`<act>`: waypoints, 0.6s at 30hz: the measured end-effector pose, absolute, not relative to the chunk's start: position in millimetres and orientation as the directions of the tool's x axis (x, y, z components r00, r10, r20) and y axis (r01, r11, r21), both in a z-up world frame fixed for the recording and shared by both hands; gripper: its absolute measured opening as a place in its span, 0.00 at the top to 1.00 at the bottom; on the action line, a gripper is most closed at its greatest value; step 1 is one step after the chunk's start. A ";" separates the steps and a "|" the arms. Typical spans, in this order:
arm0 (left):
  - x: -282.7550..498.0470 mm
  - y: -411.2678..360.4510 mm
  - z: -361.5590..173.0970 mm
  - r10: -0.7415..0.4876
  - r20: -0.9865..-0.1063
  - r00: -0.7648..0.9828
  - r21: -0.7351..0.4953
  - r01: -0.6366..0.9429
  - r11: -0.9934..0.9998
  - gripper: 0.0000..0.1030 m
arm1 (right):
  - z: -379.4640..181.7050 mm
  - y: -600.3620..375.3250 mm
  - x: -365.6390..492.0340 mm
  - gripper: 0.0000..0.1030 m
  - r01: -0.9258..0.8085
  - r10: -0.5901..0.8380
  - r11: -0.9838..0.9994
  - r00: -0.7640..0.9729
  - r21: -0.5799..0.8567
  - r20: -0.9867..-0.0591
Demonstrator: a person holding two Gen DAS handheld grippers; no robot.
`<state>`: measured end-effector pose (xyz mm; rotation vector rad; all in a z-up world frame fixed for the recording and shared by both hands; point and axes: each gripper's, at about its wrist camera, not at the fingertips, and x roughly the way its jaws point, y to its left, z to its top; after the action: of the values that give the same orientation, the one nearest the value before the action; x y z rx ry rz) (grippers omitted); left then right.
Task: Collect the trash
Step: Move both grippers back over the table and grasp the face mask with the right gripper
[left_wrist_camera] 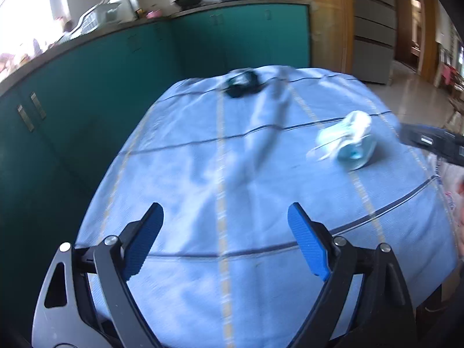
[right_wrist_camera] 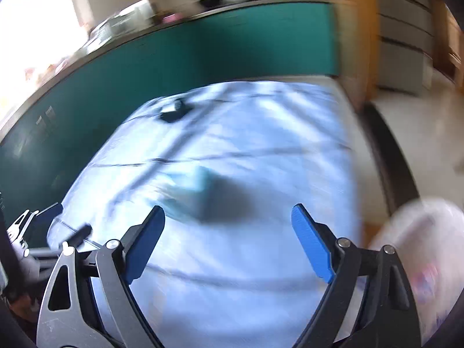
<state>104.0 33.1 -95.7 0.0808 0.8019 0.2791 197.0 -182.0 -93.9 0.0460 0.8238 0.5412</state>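
Left wrist view: crumpled pale-blue trash (left_wrist_camera: 346,142) lies on blue cloth (left_wrist_camera: 203,174), right of centre, black object (left_wrist_camera: 242,84) at far edge. Best approach: straddle wad, close low. Left gripper (left_wrist_camera: 224,242) spread wide, empty.

Right wrist view: blurred; trash (right_wrist_camera: 188,185) just ahead. Right gripper (right_wrist_camera: 227,243) agape, holding nothing; plastic bag (right_wrist_camera: 426,249) alongside.

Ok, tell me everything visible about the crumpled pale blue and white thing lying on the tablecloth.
The crumpled wad looks like soft, thin material, perhaps a face mask or tissue, pale blue with white folds and thin white strands trailing to one side. It lies loose on the blue striped tablecloth, toward its right side. Nothing else touches it. The right wrist view shows it only as a blur.
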 end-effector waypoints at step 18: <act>88.9 60.8 -99.2 0.303 -0.696 0.651 0.163 -0.268 0.950 0.14 | -141.0 -91.1 215.1 0.32 -0.475 0.338 0.878 0.523 0.062 -0.782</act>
<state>88.9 60.8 -99.2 0.0470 0.7986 0.3244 215.1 -91.1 -141.0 -0.1672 0.8968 0.4890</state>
